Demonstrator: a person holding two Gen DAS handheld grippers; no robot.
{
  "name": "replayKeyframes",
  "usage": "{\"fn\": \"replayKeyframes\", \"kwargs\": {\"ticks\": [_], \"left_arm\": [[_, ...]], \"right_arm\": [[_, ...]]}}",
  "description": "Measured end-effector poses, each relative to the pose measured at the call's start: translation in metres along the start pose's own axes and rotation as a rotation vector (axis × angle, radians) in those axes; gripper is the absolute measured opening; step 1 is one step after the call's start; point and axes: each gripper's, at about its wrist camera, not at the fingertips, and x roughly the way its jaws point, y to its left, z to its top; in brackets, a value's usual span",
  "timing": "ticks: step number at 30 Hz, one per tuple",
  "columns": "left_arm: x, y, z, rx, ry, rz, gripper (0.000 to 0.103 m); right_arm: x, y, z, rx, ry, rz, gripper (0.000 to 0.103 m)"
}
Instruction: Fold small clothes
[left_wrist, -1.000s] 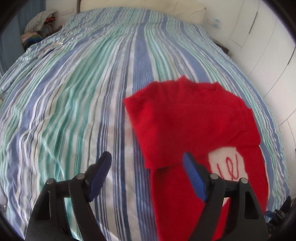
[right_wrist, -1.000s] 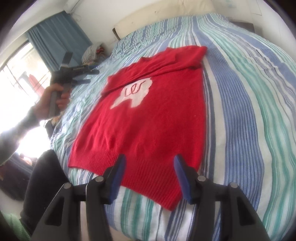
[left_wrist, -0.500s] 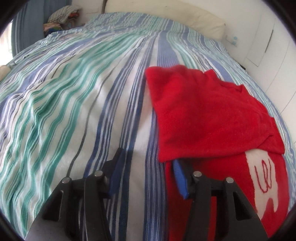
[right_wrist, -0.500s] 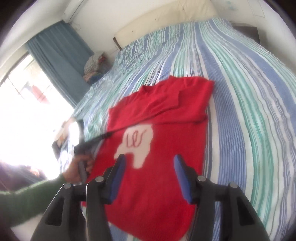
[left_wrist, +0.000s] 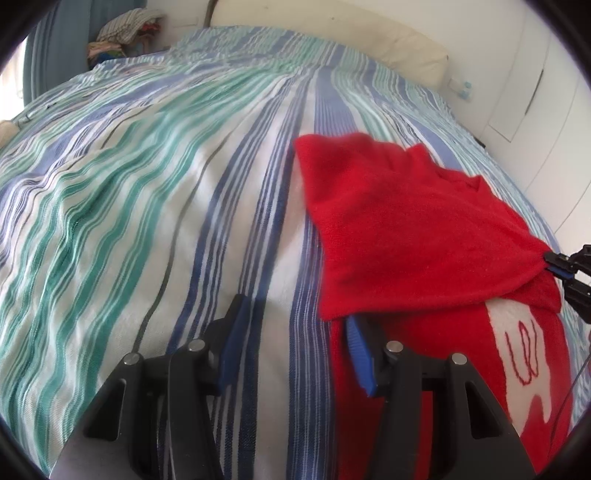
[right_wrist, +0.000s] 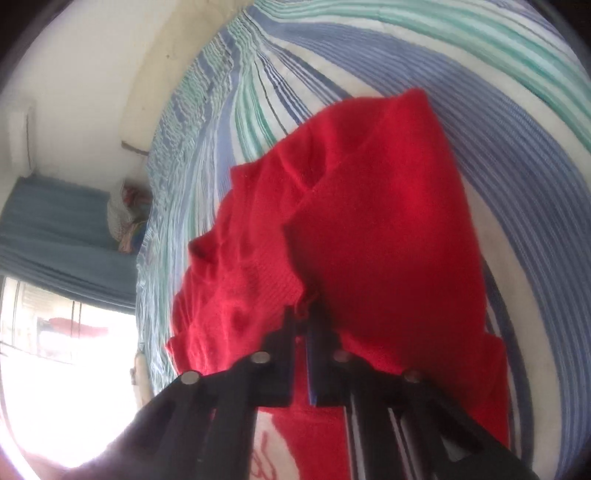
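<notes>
Striped bedspread lies open — red sweater beside.

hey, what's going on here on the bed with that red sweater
A person with a handheld gripper in each hand is folding a small red sweater spread on a striped bed. The right gripper is shut on a pinch of the folded-over sleeve cloth at the sweater's edge. The left gripper sits at the opposite edge with its jaws apart; one finger lies under the edge of the folded sleeve, the other over bare bedspread, and it grips nothing yet. The white patch with red stitching faces up.
</notes>
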Motion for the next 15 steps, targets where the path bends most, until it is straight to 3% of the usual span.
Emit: {"fn": "replayKeyframes", "kwargs": {"ticks": [3,6,8,10,12,15], "left_arm": [[0.001,-0.001,0.001,0.002,-0.001,0.002,0.055],[0.000,-0.002,0.003,0.009,0.010,0.012,0.055],[-0.004,-0.002,0.007,0.018,0.035,0.009,0.056],[-0.013,-0.003,0.011,0.045,0.075,0.018,0.061],[-0.032,-0.003,0.007,0.074,0.101,0.047,0.067],[-0.071,-0.010,-0.007,0.130,0.126,0.036,0.070]], "right_arm": [[-0.022,0.009,-0.008,-0.095,-0.064,-0.052,0.005],[-0.007,-0.001,-0.009,-0.117,0.009,-0.153,0.006],[-0.008,-0.005,-0.009,-0.127,0.022,-0.147,0.010],[-0.022,0.000,-0.011,-0.165,0.010,-0.151,0.029],[-0.048,0.005,-0.017,-0.226,-0.003,-0.132,0.038],[-0.089,0.014,-0.036,-0.428,0.023,-0.148,0.040]]}}
